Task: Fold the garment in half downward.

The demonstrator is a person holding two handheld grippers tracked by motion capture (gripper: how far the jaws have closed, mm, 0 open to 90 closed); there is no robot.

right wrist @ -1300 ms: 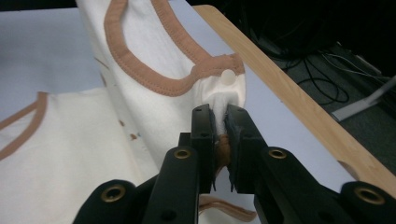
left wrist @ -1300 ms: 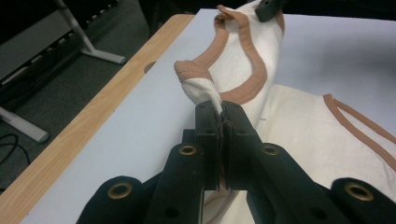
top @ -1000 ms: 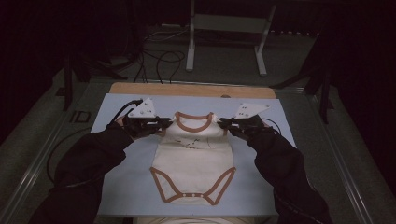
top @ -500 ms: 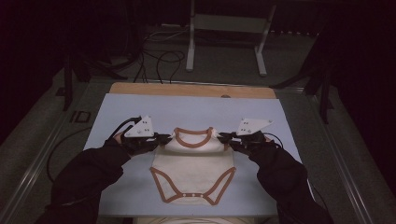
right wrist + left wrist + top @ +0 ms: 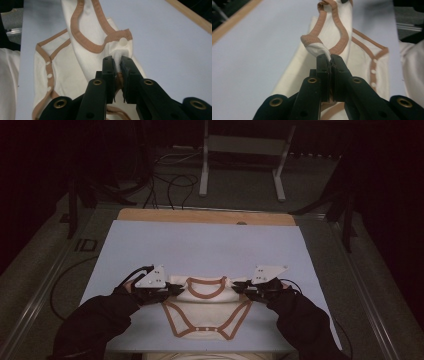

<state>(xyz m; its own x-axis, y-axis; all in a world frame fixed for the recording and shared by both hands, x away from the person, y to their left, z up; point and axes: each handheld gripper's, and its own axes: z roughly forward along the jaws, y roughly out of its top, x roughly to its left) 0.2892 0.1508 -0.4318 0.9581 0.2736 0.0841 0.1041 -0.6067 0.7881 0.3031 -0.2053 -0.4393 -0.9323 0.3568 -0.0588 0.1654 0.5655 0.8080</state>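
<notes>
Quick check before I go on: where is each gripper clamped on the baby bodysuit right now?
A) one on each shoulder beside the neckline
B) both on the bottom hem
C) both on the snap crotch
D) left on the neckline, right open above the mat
A: the left gripper and right gripper are each shut on a shoulder of the baby bodysuit, either side of the brown-trimmed neckline.

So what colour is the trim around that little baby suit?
The trim is light brown on the cream baby suit, clearest in the right gripper view.

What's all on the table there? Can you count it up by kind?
Cream baby bodysuit with brown trim: 1
Black two-jaw grippers, left and right, each clamped on a shoulder: 2
Pale blue mat: 1
Total: 4
</notes>
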